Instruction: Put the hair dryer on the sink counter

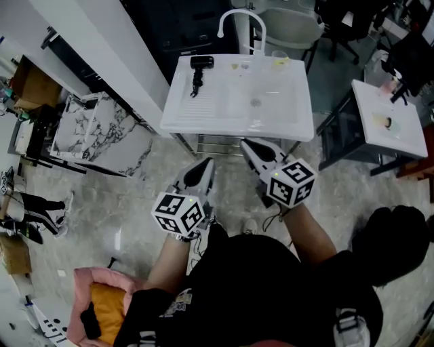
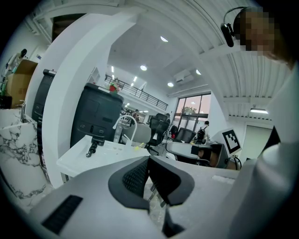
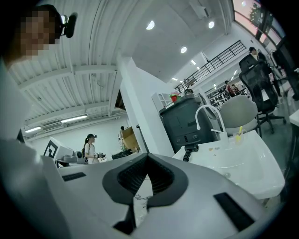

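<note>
Bright ceiling lights, sharp detail (gripper views bulge, corners dark).

Matt black hair dryer, glossy white sink counter, white curved faucet, white marble slab veined grey, pale grey left gripper and right gripper bearing black-and-white square markers, pink fabric bundle with orange centre.

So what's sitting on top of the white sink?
A black hair dryer lies at its back left, a white tap rises at the back, and a small cup holding something yellow stands beside it. The counter under the dryer is covered.
</note>
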`<action>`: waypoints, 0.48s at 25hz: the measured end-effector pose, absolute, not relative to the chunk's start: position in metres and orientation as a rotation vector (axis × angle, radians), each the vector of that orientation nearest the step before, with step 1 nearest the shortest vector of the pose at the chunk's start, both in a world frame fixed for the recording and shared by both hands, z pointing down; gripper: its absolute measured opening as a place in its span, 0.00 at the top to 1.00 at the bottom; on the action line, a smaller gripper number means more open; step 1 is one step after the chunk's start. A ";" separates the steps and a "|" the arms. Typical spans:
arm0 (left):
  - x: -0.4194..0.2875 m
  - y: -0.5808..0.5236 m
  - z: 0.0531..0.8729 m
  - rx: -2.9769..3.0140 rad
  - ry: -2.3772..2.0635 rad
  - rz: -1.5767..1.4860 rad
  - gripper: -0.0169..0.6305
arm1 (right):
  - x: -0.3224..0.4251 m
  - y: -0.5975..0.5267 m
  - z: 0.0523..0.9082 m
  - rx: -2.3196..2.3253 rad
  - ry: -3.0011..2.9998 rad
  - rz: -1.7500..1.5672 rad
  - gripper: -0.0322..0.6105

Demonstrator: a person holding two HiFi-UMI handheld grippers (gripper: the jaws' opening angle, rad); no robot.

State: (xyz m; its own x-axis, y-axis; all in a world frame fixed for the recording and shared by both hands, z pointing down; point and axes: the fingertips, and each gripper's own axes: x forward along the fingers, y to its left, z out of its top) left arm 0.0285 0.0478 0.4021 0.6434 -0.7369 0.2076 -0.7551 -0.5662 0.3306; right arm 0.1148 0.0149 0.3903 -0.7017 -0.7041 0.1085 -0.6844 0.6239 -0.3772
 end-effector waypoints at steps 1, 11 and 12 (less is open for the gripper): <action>0.028 0.048 0.402 2.475 -1.182 0.065 0.97 | 0.115 0.015 0.390 -1.191 2.786 -0.615 0.95; 0.029 0.049 0.399 2.474 -1.186 0.063 0.97 | 0.115 0.015 0.387 -1.186 2.792 -0.614 0.95; 0.029 0.049 0.399 2.474 -1.186 0.063 0.97 | 0.115 0.015 0.387 -1.186 2.792 -0.613 0.95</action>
State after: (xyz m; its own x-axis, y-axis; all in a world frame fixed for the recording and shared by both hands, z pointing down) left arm 0.0288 0.0490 0.3989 0.6402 -0.7398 0.2071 -0.7576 -0.5633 0.3296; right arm 0.1146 0.0150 0.3867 -0.7054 -0.7003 0.1095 -0.6817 0.6281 -0.3751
